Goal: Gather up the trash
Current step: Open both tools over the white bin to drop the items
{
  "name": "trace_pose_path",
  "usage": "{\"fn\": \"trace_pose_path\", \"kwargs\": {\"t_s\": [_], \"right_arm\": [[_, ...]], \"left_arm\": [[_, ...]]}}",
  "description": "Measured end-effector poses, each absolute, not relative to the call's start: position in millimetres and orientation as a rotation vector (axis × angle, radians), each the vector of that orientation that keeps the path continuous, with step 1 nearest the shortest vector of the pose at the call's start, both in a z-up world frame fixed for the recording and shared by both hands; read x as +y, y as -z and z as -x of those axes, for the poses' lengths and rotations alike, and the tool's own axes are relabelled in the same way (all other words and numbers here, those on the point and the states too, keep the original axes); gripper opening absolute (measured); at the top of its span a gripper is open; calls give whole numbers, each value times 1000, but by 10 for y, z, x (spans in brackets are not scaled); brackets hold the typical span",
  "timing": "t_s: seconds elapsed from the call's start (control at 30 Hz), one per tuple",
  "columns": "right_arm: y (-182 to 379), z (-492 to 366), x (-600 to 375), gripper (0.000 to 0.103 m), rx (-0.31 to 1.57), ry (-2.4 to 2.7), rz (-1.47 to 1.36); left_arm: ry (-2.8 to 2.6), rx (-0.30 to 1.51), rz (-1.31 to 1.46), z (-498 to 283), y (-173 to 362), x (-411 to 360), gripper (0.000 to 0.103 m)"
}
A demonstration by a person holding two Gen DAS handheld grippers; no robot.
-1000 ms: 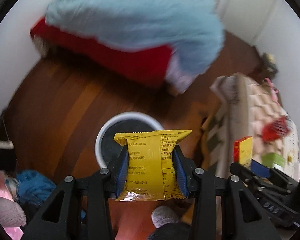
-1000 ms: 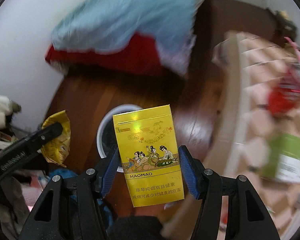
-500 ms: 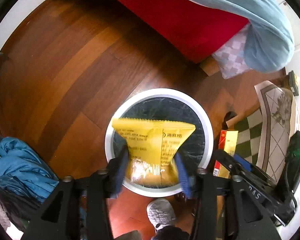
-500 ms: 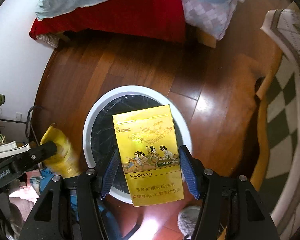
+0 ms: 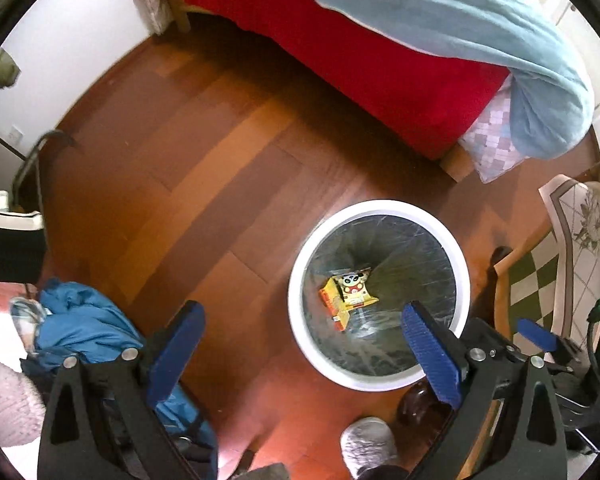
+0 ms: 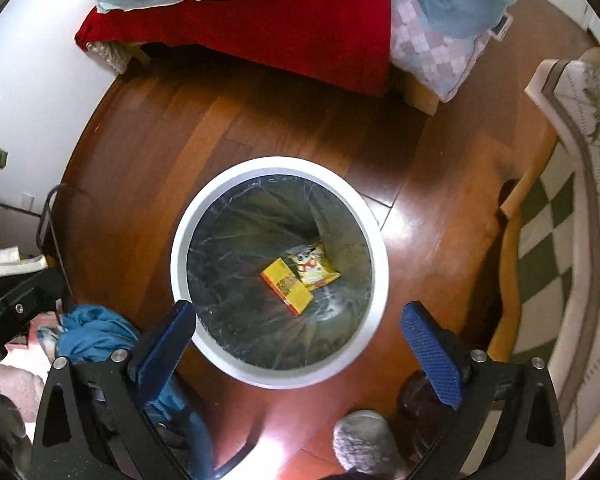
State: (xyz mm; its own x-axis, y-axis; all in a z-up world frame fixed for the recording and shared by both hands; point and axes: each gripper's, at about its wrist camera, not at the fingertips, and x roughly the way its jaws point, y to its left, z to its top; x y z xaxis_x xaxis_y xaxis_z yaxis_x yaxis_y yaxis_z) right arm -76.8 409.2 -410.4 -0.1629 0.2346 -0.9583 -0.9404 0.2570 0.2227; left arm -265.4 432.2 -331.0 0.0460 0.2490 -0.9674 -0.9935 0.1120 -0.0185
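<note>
A white-rimmed bin [image 6: 280,168] with a dark liner stands on the wooden floor. At its bottom lie a yellow snack packet [image 6: 315,266] and a yellow cigarette box [image 6: 286,285], side by side. In the left wrist view the same bin [image 5: 380,208] sits right of centre, holding the snack packet [image 5: 354,288] and the cigarette box [image 5: 332,306]. My right gripper [image 6: 298,350] hangs open above the bin's near rim with nothing between its blue pads. My left gripper [image 5: 304,348] is open and empty, above the floor and the bin's left edge.
A bed with a red sheet [image 6: 260,28] and a pale blue duvet [image 5: 420,12] fills the far side. Blue cloth [image 5: 84,328] is heaped on the floor at the left. A checked mat [image 6: 556,232] lies on the right. A grey slipper toe [image 6: 360,440] shows below.
Both grippers opened. The snack packet dropped from the left one and the cigarette box from the right one; both now lie at the bottom of the bin.
</note>
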Motion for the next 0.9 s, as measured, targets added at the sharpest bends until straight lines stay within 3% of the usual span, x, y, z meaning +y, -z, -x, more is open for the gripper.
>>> {"fn": "trace_pose_path", "kwargs": {"t_s": [0.53, 0.9], "right_arm": [[2698, 708, 3077, 103, 1113, -1289, 636], [1875, 18, 1895, 103, 1061, -1276, 400]], "left_arm": [[-1301, 938, 742, 2589, 2247, 3308, 100], [-1218, 888, 651, 2008, 1709, 2545, 100]]}}
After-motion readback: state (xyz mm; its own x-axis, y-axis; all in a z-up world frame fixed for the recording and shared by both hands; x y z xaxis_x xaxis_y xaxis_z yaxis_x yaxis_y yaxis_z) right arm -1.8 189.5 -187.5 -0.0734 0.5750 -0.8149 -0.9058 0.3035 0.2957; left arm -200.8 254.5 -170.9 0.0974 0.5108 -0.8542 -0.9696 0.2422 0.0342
